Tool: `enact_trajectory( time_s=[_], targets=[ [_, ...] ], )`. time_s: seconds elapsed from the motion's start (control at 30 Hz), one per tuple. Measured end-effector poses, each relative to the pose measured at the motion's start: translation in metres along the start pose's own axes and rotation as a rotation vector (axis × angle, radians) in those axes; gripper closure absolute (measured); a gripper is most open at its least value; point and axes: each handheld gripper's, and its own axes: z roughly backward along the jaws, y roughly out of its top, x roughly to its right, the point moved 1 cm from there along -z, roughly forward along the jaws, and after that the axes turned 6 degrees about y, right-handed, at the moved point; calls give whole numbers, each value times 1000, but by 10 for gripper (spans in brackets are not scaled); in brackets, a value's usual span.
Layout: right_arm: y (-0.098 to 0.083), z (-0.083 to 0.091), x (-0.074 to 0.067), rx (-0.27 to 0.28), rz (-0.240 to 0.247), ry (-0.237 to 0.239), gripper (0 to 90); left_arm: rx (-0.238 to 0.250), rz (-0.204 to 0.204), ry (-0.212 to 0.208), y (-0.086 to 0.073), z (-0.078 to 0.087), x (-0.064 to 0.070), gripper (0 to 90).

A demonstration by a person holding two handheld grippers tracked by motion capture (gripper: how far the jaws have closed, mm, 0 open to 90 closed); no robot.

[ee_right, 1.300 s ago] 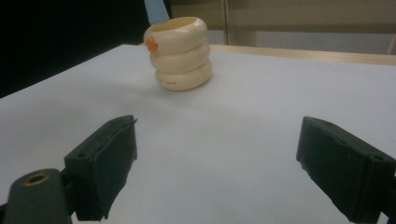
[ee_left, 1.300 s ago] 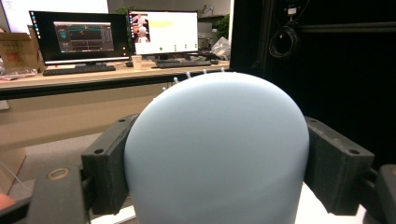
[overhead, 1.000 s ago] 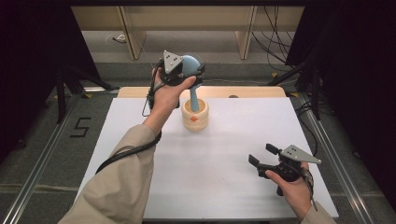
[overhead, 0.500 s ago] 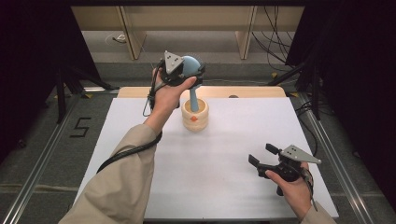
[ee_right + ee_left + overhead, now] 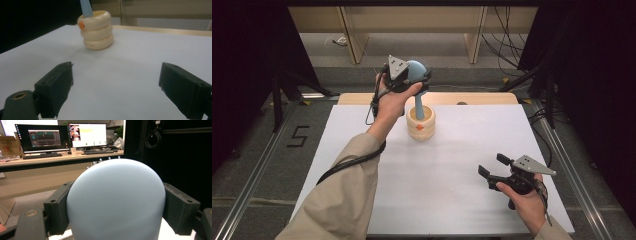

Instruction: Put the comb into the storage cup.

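Hiding its own stem (image 5: 419, 106) — blue dome (image 5: 116, 200) clamped by left gripper (image 5: 408, 77).

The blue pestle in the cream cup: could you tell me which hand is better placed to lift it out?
Left, probably: its tongs already clamp the blue pestle above the cream cup; the right tongs hang open, far off.

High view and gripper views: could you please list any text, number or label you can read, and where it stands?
"5": dark digit on the grey floor left of the table.
Small print low on the cream ringed holder: too small to read.
Monitor screens: too blurred to read.
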Motion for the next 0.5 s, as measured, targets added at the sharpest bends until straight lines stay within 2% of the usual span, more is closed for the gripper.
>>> enact_trajectory(
  time_s=[0.5],
  targets=[
    [0,-1,0,0,0,1,130,-2,8,-16,-5,-4,-2,197]
  ],
)
